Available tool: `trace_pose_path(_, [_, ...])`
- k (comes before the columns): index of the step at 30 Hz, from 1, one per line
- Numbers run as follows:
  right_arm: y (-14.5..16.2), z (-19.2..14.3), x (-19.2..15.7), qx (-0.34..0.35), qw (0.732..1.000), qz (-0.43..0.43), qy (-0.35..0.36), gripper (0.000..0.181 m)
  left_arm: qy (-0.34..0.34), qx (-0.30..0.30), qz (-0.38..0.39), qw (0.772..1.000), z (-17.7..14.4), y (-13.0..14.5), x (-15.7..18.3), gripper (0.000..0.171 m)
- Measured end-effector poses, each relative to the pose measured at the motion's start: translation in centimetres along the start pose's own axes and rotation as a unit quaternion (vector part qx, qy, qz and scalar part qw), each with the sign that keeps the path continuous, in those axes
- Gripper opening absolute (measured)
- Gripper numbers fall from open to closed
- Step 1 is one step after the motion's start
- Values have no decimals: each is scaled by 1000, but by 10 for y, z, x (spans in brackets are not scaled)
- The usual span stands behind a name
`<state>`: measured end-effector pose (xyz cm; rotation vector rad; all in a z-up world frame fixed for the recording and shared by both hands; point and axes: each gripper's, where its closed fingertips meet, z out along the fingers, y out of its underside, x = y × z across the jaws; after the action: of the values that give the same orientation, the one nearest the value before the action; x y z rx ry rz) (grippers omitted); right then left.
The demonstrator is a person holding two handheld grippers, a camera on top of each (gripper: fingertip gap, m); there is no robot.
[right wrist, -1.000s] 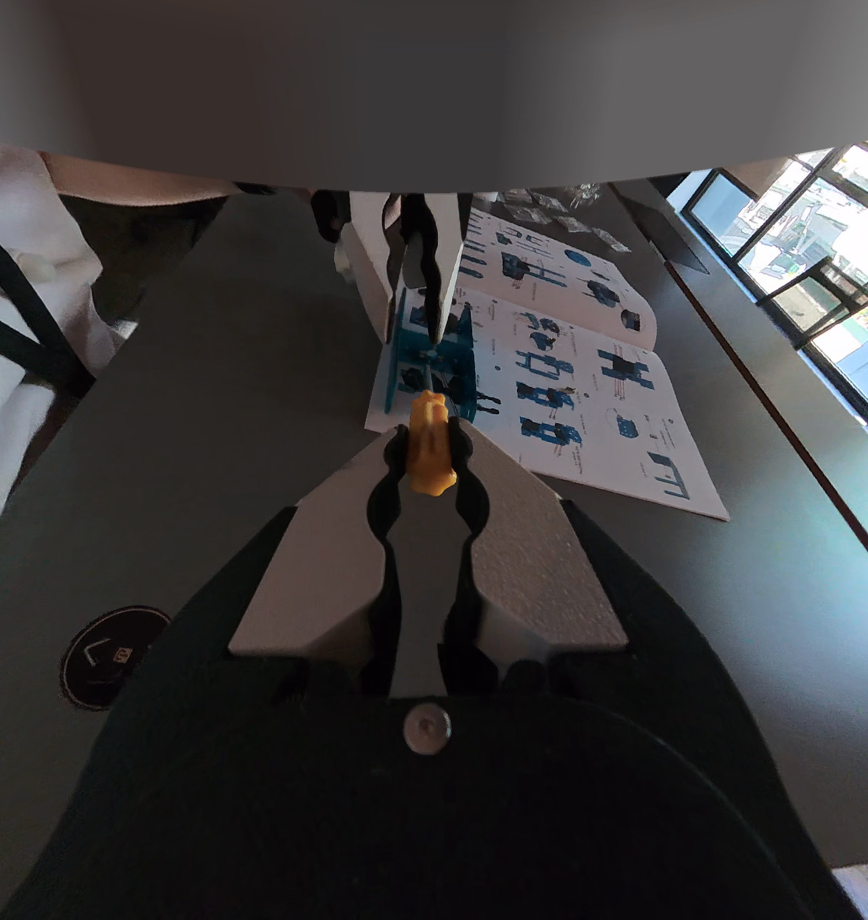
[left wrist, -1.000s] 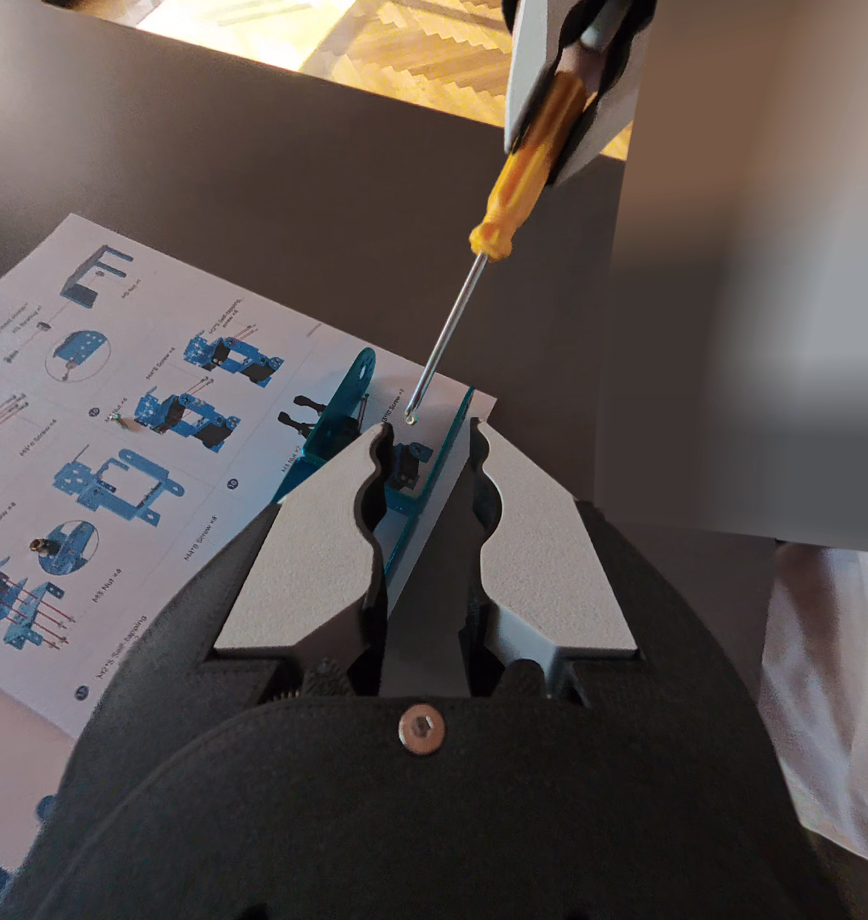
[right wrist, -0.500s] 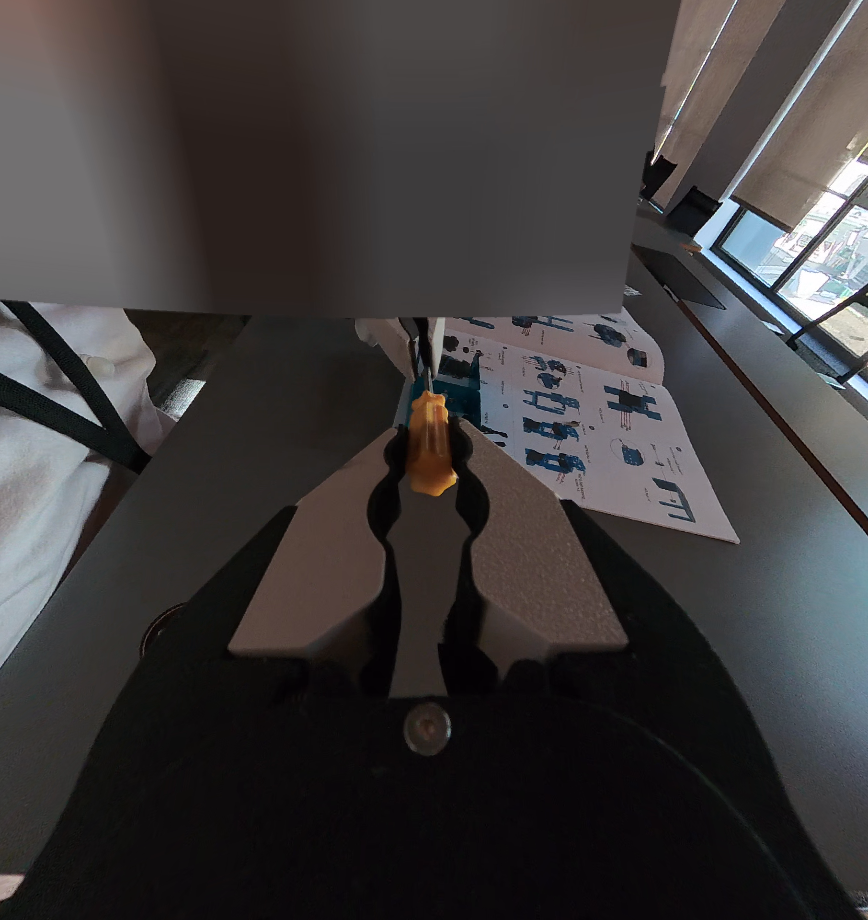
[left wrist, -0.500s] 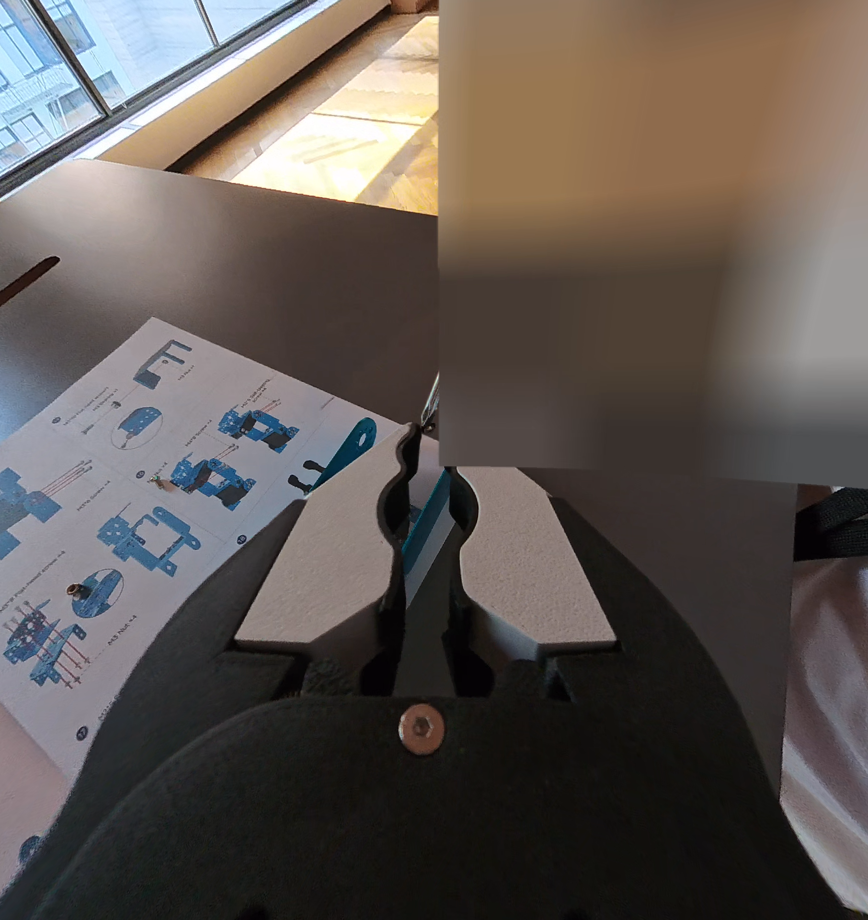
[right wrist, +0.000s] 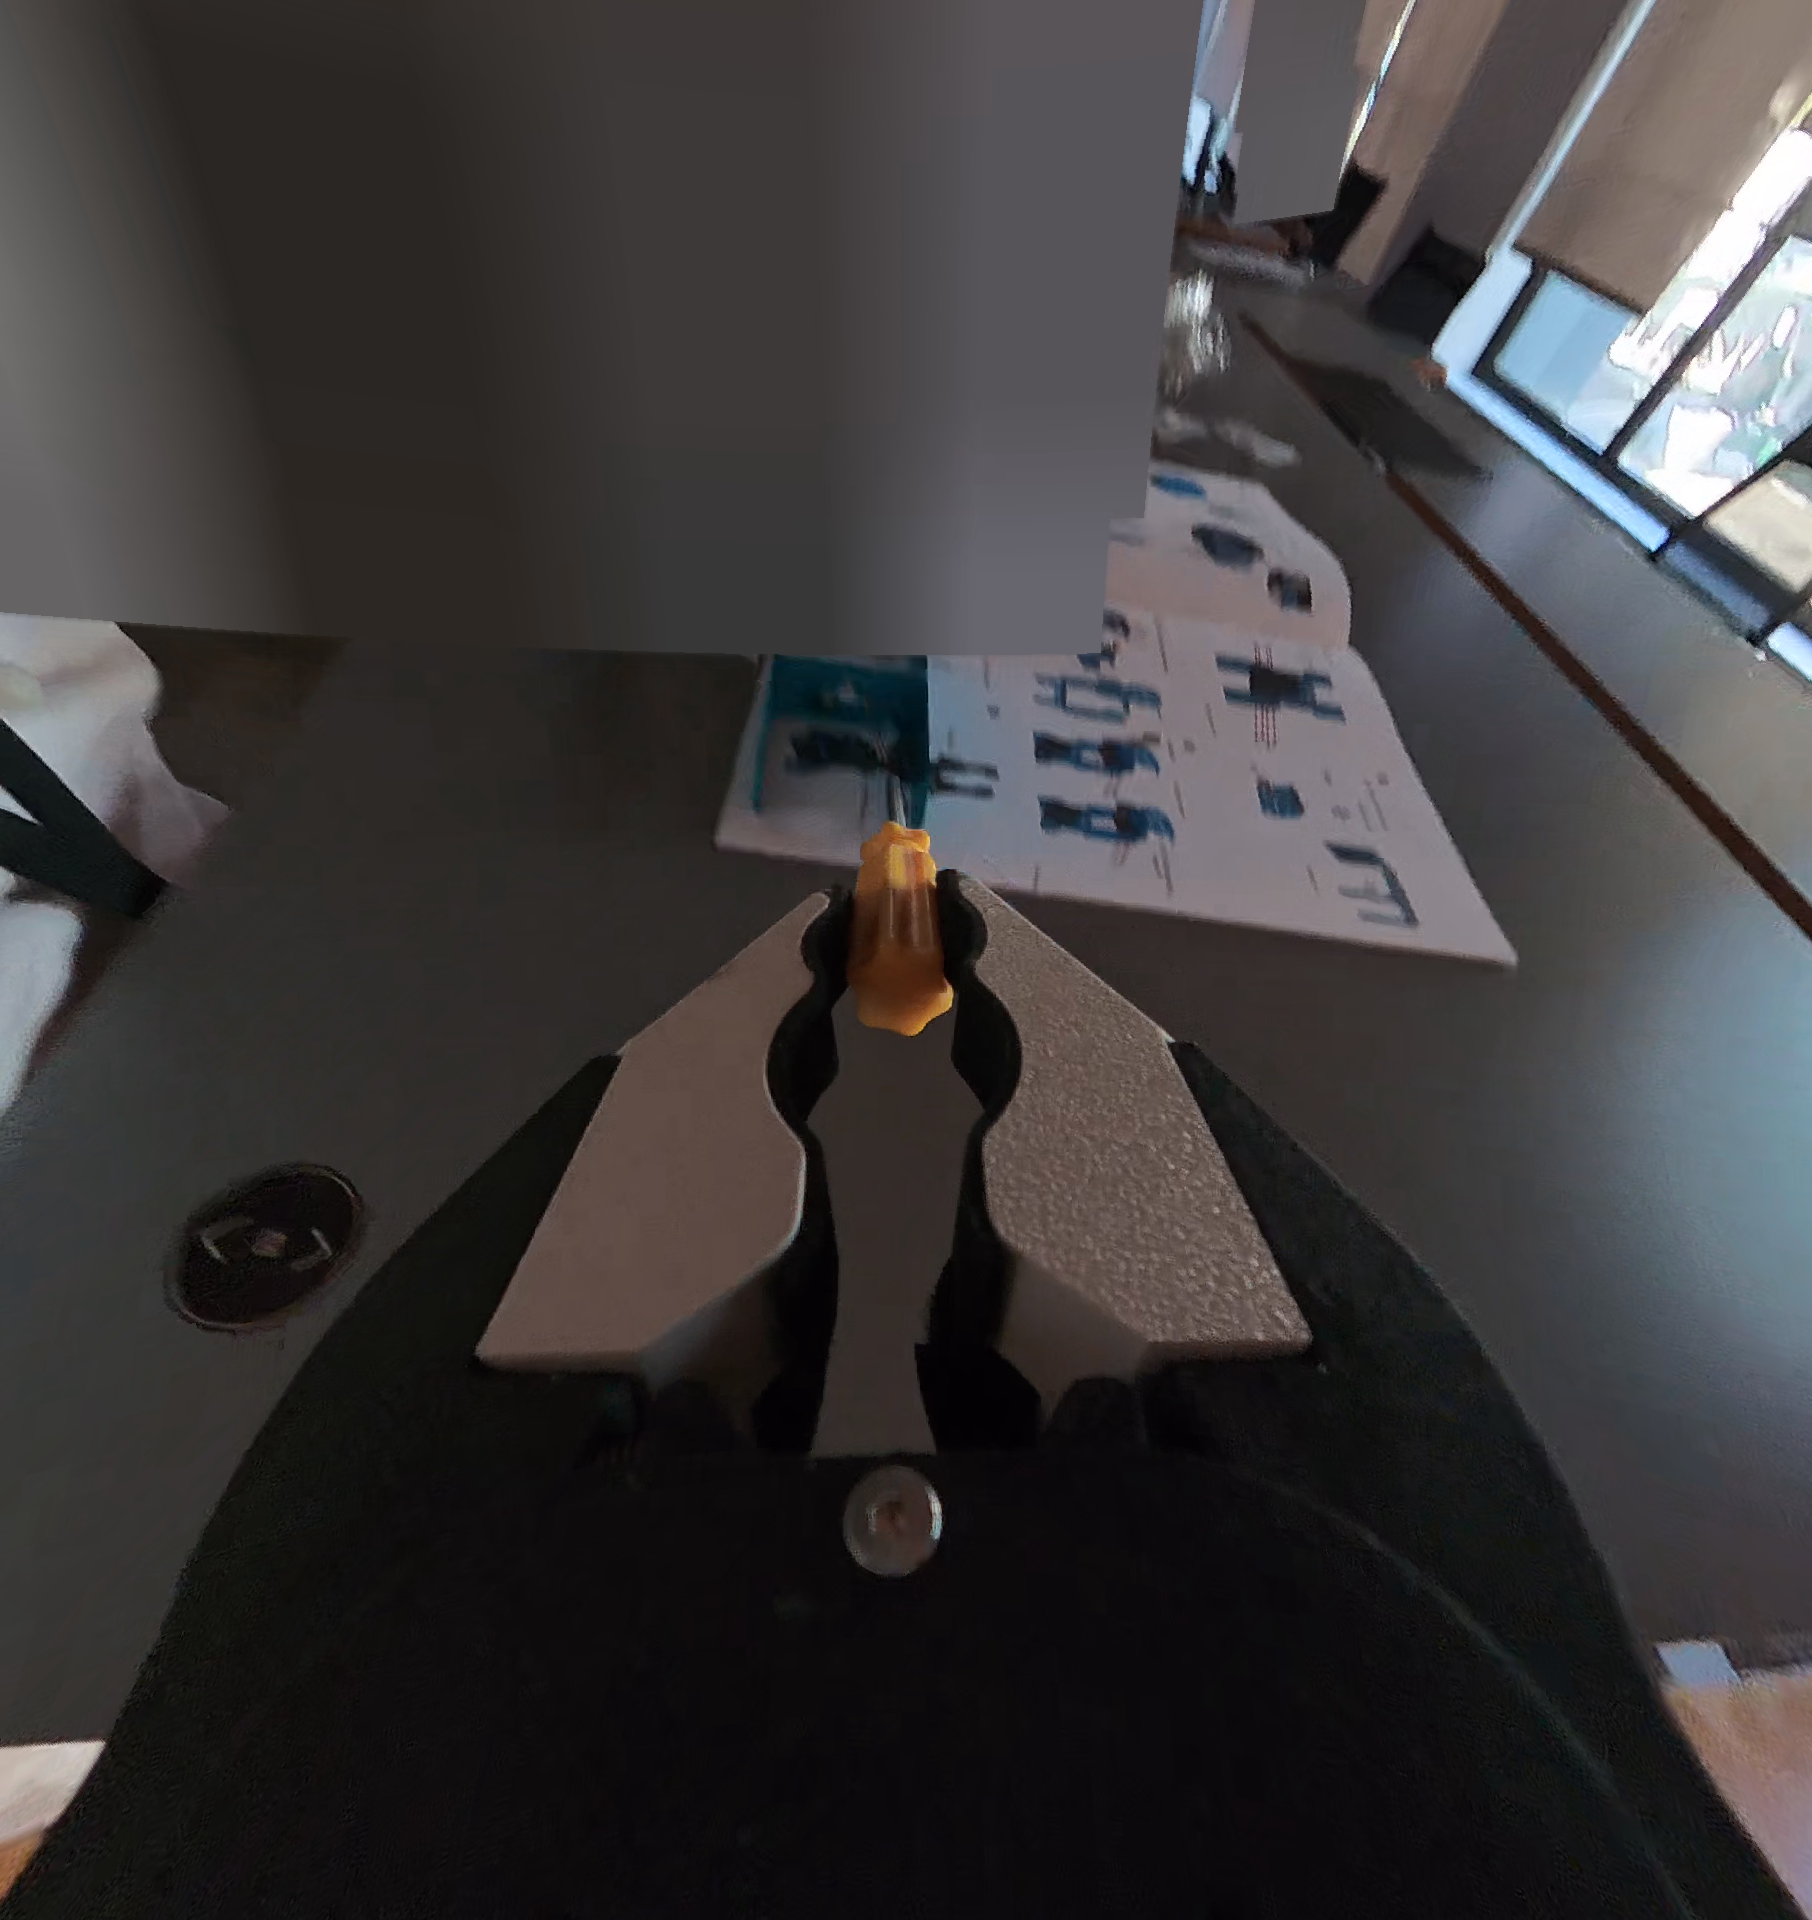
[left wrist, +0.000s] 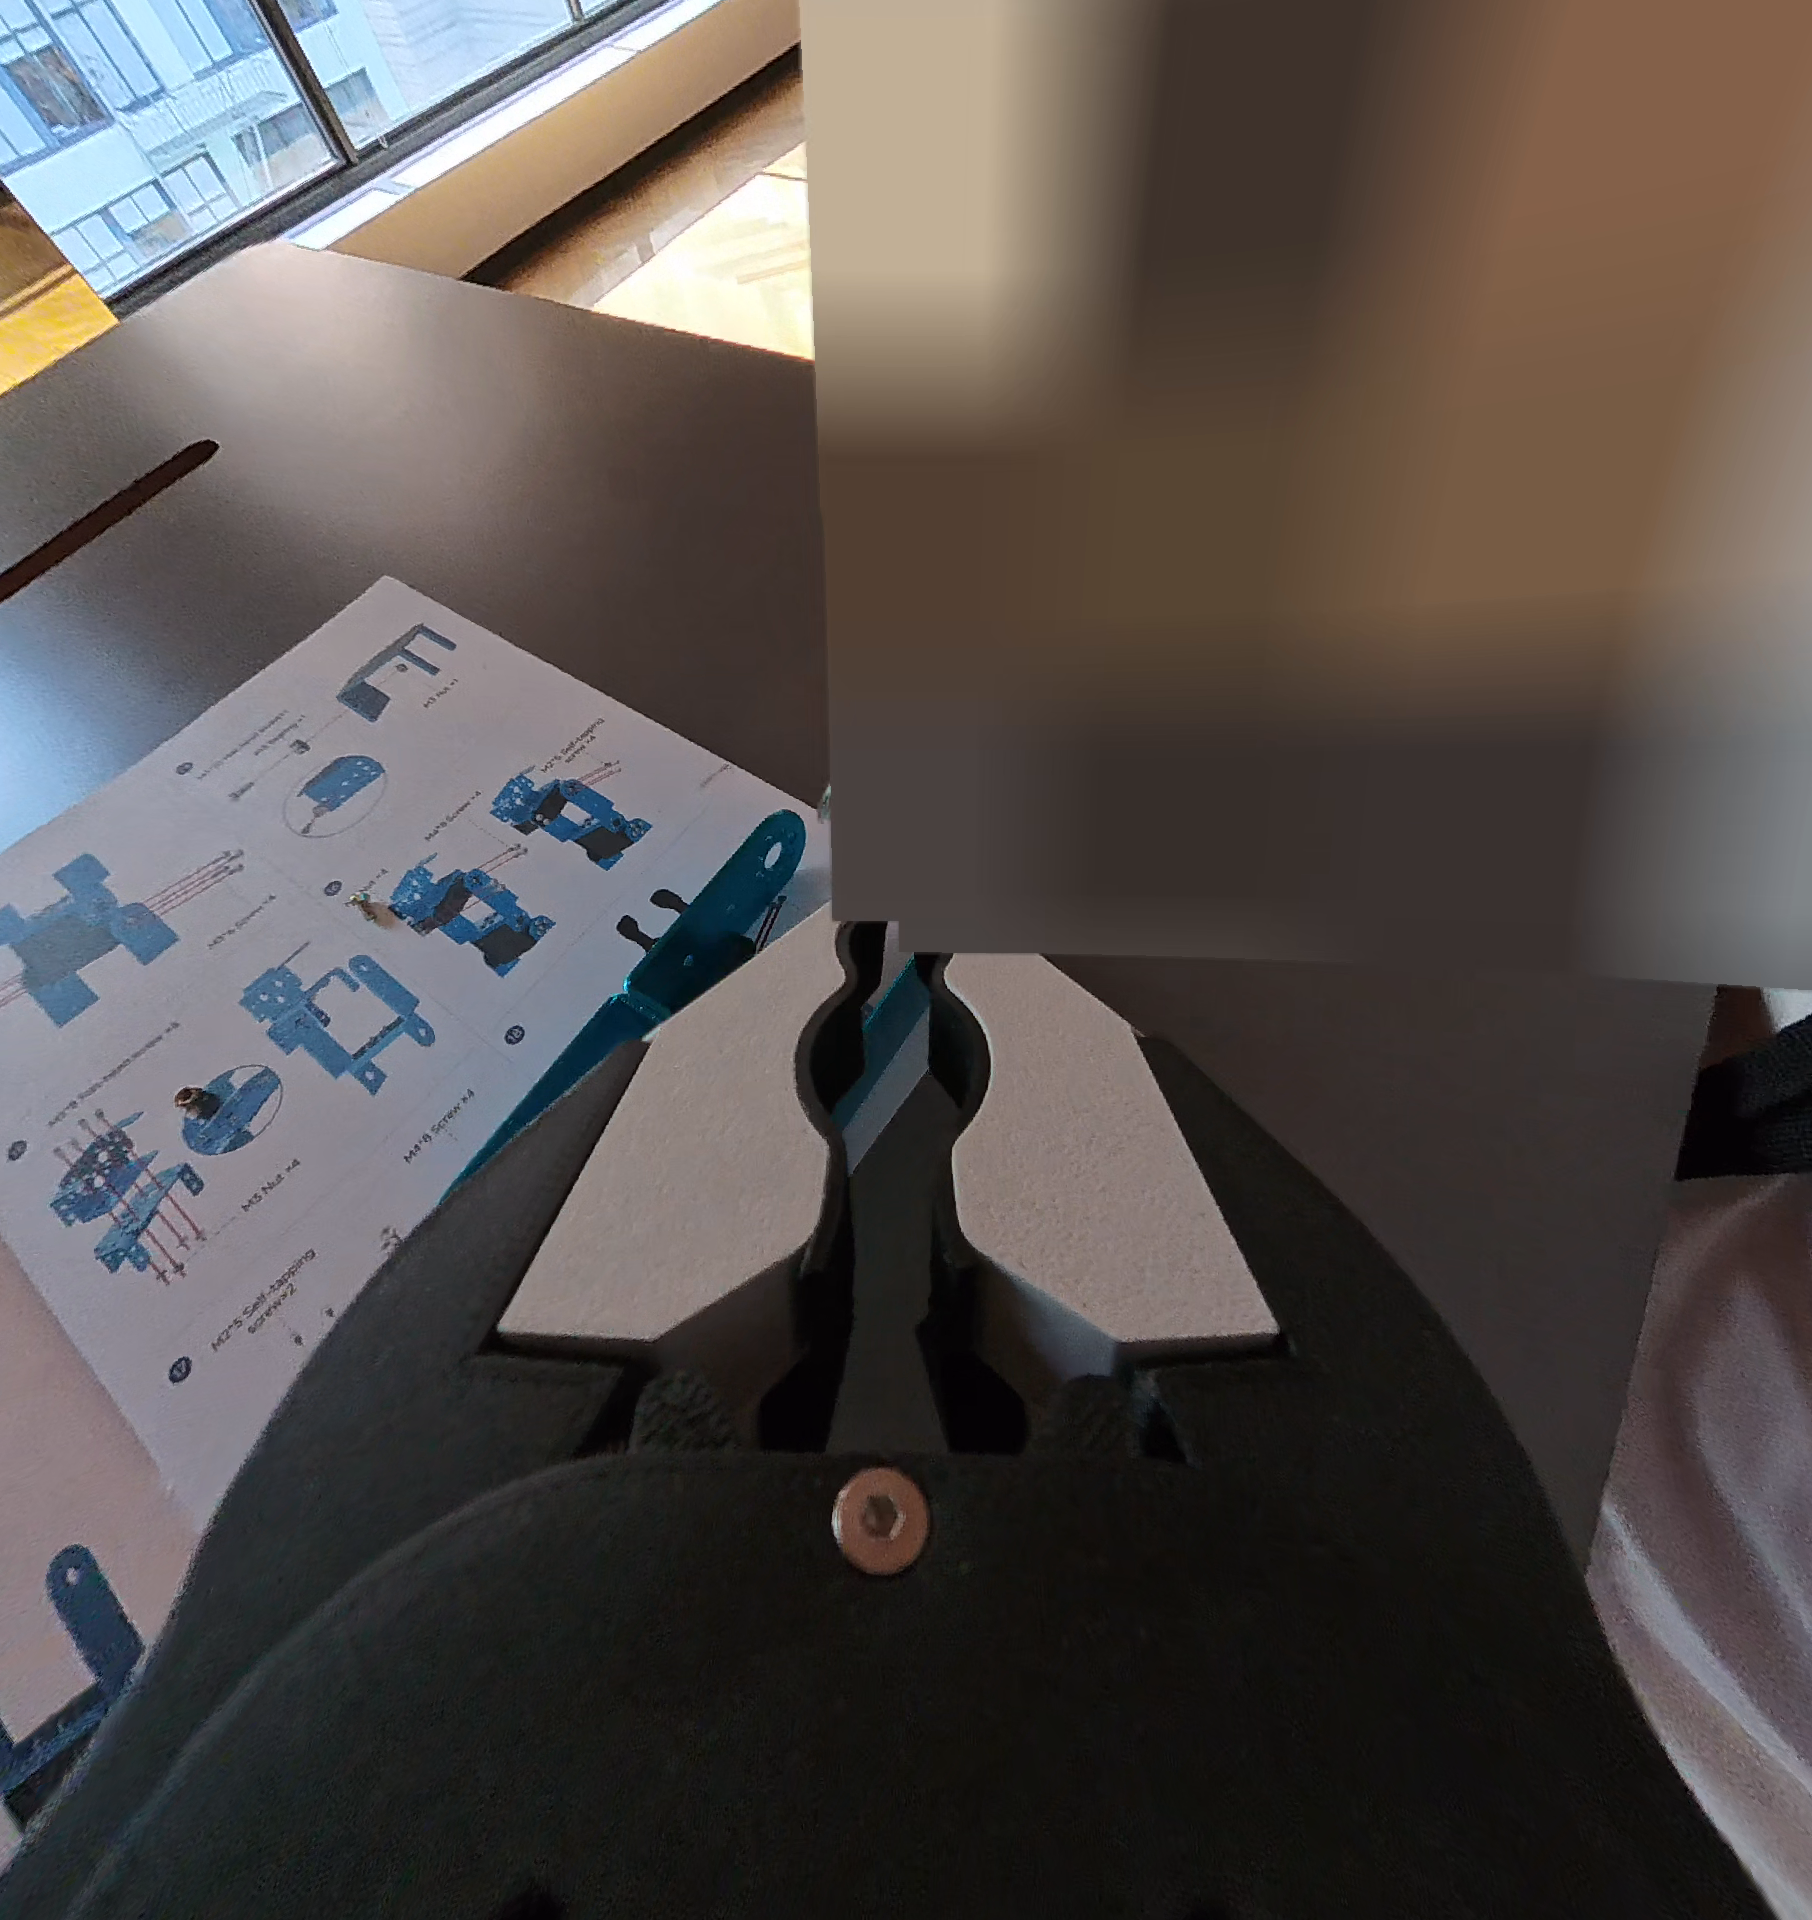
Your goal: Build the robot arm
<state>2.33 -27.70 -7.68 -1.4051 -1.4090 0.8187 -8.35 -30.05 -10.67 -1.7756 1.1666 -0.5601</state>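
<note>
My left gripper (left wrist: 886, 951) is shut on one wall of a teal-blue metal bracket (left wrist: 886, 1049); the bracket's other arm (left wrist: 720, 935) stands up to the left, over the white instruction sheet (left wrist: 258, 935). My right gripper (right wrist: 894, 899) is shut on the yellow handle of a small screwdriver (right wrist: 897, 935), whose shaft points forward at the bracket (right wrist: 840, 717) on the sheet (right wrist: 1193, 810). A blur patch hides the bracket's top, the left gripper in the right wrist view and the screwdriver in the left wrist view.
The dark table (left wrist: 466, 468) has a slot (left wrist: 81, 540) at the far left and a round black inlay (right wrist: 268, 1242) near me. Small screws (left wrist: 372, 909) and a nut (left wrist: 195, 1096) lie on the sheet. Clear bags (right wrist: 1193, 322) lie far back. White clothing (left wrist: 1764, 1455) is at the table edge. One gripper's finger ends stand about 12 cm off the other's. It is some 15 cm from my right tips to the round black inlay (right wrist: 268, 1242).
Both wrist views tilted up, so windows now show. The left gripper closed further on the bracket wall. The screwdriver, seen a second ago above the bracket, is now behind the blur patch.
</note>
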Motion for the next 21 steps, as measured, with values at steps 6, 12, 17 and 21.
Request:
trace_pose_path(6, [42,13,-9,-78,996,-37,2,17,-19,24,-46,998,-15,-5,3,4])
trace_pose_path(12, [51,15,-20,-109,992,-36,-51,29,52,58,-165,983,-22,-8,23,3])
trace_pose_path(17, [-31,23,-37,64,984,-159,-38,26,174,146,-270,936,-27,-40,40,3])
trace_pose_path(21, [-54,39,-60,93,941,-323,-26,24,270,188,-316,890,-28,-62,57,2])
